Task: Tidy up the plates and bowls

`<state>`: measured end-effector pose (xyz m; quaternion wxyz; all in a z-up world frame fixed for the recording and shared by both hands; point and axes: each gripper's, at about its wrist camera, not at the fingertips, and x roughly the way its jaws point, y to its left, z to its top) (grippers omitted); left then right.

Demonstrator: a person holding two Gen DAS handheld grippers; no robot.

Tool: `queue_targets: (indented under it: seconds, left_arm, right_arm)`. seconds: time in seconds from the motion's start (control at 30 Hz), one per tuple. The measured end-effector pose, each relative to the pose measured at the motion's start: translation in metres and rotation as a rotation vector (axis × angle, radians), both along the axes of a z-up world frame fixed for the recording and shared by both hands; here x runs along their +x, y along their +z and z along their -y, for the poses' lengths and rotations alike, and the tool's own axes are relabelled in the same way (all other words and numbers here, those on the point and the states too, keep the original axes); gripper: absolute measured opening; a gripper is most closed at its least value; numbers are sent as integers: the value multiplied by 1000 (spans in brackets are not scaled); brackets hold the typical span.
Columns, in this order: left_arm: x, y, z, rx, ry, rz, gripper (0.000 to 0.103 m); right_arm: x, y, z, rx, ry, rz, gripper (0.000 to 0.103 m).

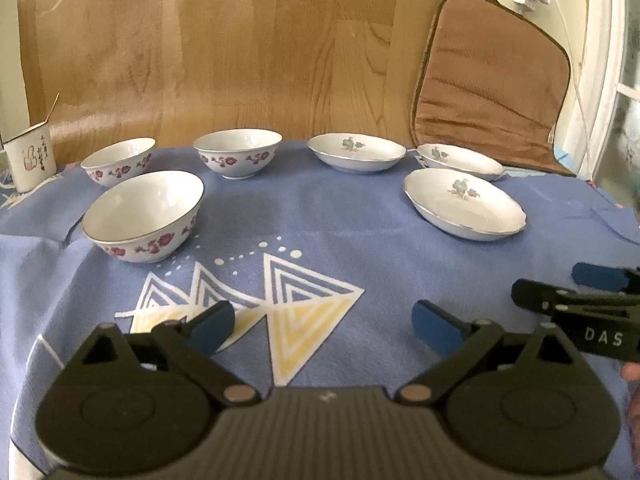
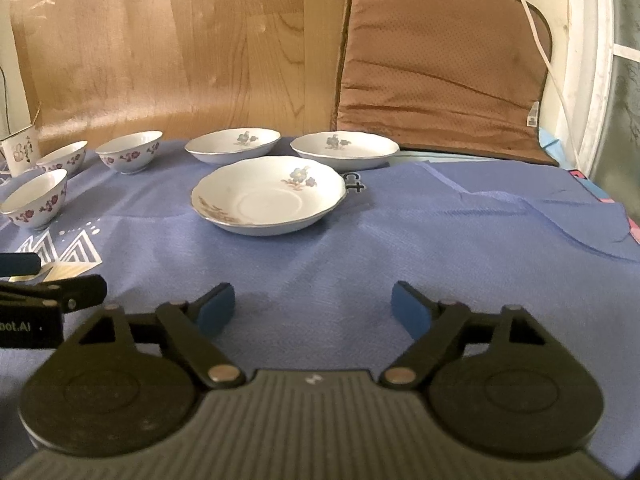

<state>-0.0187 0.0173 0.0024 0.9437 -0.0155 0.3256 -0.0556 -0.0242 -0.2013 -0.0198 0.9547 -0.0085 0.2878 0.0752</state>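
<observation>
Three bowls (image 1: 144, 216) sit ahead-left of the spread, empty left gripper (image 1: 324, 324); plates (image 2: 268, 196) ahead of the open right gripper (image 2: 312, 312); probably pinch the nearest rim squarely, lift level

we look low over the counter (image 1: 320, 208) from each hand-held gripper, both views facing the wooden wall (image 1: 240, 40). the left view sits nearer the bowls (image 1: 142, 216), the right nearer the plates (image 2: 268, 200); both share all the dishes and the cushion (image 2: 440, 60).
</observation>
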Motion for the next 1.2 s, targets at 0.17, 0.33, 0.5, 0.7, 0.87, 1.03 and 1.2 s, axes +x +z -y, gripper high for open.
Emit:
queue_targets:
  seconds: [0.17,0.33,0.5,0.7,0.87,1.03,1.2]
  left_arm:
    - [-2,1,-4,-24,-1,6,95]
    - [-3,1,-4,-30,-12,13,88]
    - [1,8,-11,-99,-48,-8,77]
    - [43,44,2,-193,-77,-16,68]
    - [95,33,31,-199,-62,-103,68]
    - [111,11,45,-192,-27,-149,39]
    - [107,17,67,-235,-68,-206,16]
  right_arm:
    - [-2,1,6,37,-5,13,70]
    - [-3,2,13,87,-21,20,57]
    - [-5,8,14,74,18,21,24]
    - [28,29,27,178,15,2,21]
    - [70,19,29,225,-1,-50,25]
    - [91,0,34,310,24,-132,21]
    - [80,6,48,377,26,-128,14]
